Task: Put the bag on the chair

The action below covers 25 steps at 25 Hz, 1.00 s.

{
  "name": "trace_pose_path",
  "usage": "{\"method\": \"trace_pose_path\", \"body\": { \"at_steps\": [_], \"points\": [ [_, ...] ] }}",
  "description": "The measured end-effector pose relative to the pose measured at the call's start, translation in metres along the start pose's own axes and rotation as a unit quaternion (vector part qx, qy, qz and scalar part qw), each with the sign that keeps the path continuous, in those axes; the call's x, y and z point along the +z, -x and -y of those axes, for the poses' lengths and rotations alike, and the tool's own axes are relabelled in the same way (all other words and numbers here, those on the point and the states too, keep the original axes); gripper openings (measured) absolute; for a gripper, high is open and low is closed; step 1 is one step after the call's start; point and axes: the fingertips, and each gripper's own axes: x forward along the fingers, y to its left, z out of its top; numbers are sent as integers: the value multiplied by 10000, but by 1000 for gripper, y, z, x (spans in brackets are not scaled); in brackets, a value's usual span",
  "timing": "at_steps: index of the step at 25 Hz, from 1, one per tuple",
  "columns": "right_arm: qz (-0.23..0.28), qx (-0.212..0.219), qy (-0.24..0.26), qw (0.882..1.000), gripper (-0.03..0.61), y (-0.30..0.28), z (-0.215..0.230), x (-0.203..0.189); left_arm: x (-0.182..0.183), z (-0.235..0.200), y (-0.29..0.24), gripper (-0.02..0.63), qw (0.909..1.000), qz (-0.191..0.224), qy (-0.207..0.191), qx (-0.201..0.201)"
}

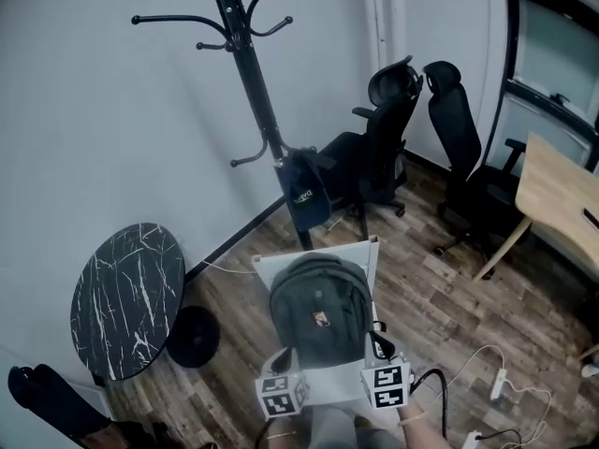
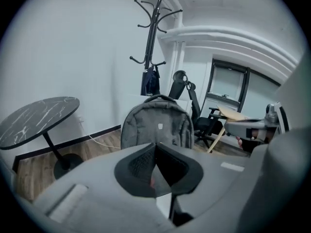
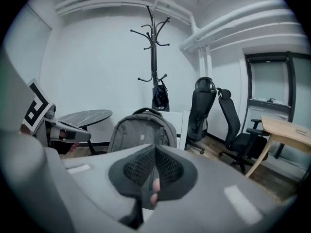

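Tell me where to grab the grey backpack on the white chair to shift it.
Take the top carry loop, coming down from above. The backpack stands upright on the chair, so the loop arches clear at its top; the rounded body looks too wide.

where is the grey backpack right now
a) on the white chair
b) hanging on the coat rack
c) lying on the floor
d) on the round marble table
a: the grey backpack stands upright on the white chair; the coat rack holds only a small dark bag.
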Motion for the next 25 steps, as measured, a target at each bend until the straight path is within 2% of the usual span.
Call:
{"method": "trace_pose_path", "body": {
  "at_steps": [4,9,17,25],
  "points": [
    [332,145,341,9988,3,35,-19,19,19,29,32,10,9991,291,-219,-218],
    [561,440,172,9973,3,68,-28,31,47,61,73,9,9953,782,-376,-437],
    [853,356,481,9946,3,116,-38,52,72,106,135,9,9830,1192,-1168,-761],
    [1115,203,497,9923,3,148,-50,78,94,119,177,9,9666,1717,-1633,-973]
  ]
}}
